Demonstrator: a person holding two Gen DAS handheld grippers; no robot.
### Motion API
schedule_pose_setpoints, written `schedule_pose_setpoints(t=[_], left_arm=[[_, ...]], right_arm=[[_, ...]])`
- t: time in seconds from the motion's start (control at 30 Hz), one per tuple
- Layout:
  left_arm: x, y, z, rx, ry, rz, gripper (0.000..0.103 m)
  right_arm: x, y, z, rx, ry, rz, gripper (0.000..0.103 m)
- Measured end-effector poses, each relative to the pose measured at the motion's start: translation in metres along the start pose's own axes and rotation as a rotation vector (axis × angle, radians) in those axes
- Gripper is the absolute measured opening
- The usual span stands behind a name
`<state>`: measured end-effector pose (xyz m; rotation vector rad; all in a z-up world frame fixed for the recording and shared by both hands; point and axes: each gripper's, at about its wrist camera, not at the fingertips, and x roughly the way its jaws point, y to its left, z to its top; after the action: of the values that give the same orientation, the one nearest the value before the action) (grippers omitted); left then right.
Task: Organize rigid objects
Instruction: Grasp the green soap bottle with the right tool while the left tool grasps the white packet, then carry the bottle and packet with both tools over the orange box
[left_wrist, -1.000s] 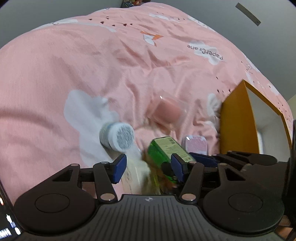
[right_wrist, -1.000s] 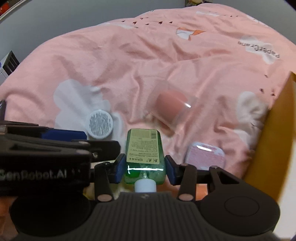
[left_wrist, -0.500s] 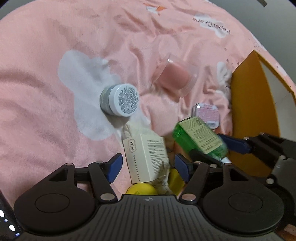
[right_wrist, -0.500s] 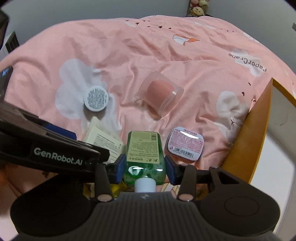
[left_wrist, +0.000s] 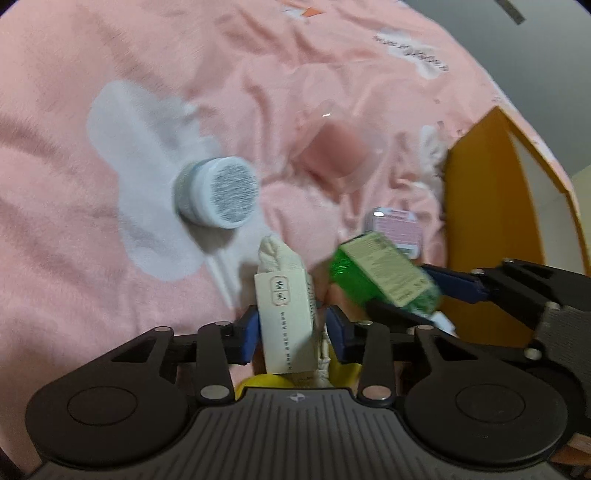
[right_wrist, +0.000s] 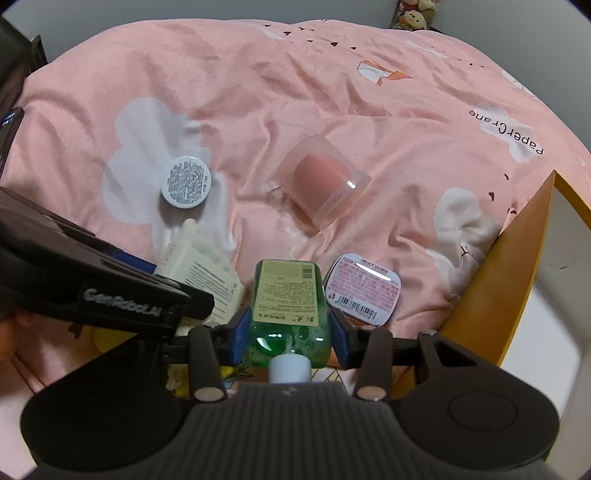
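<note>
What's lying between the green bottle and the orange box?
A small pink tin lies flat on the bedspread between the green bottle and the orange box, clearest in the right wrist view.

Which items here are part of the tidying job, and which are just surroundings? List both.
Job items: green bottle, cream box, white round jar, pink tin, clear case with pink sponge, yellow-sided box.

Surroundings: pink bedcover, plush toys.

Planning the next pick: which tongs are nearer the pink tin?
Right. The right tongs, gripping the green bottle, sit beside the pink tin; the left tongs close around a cream box farther off.
</note>
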<state>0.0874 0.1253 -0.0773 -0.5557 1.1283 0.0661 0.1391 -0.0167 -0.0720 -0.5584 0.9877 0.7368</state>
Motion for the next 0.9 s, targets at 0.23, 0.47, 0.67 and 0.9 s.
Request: schedule_pose_setpoints(t=[0.23,0.47,0.67,0.9], left_arm=[[0.024,0.004,0.002,-0.020,0.040,0.007,0.036],[0.019,0.000,-0.003,0.000,0.008,0.008,0.032],[-0.005,-0.014,-0.004,0.056,-0.086,0.018,0.031],[-0.039,-0.035,-0.002,0.120,-0.210,0.006,0.031]], right_arm=[[0.005,0.003,-0.001,-0.034,0.025,-0.006,0.045],[0.004,0.006,-0.002,-0.044,0.026,-0.014,0.045],[-0.012,0.003,-0.002,-0.033,-0.022,-0.020,0.045],[-0.049,-0.003,0.002,-0.001,-0.116,-0.022,0.045]])
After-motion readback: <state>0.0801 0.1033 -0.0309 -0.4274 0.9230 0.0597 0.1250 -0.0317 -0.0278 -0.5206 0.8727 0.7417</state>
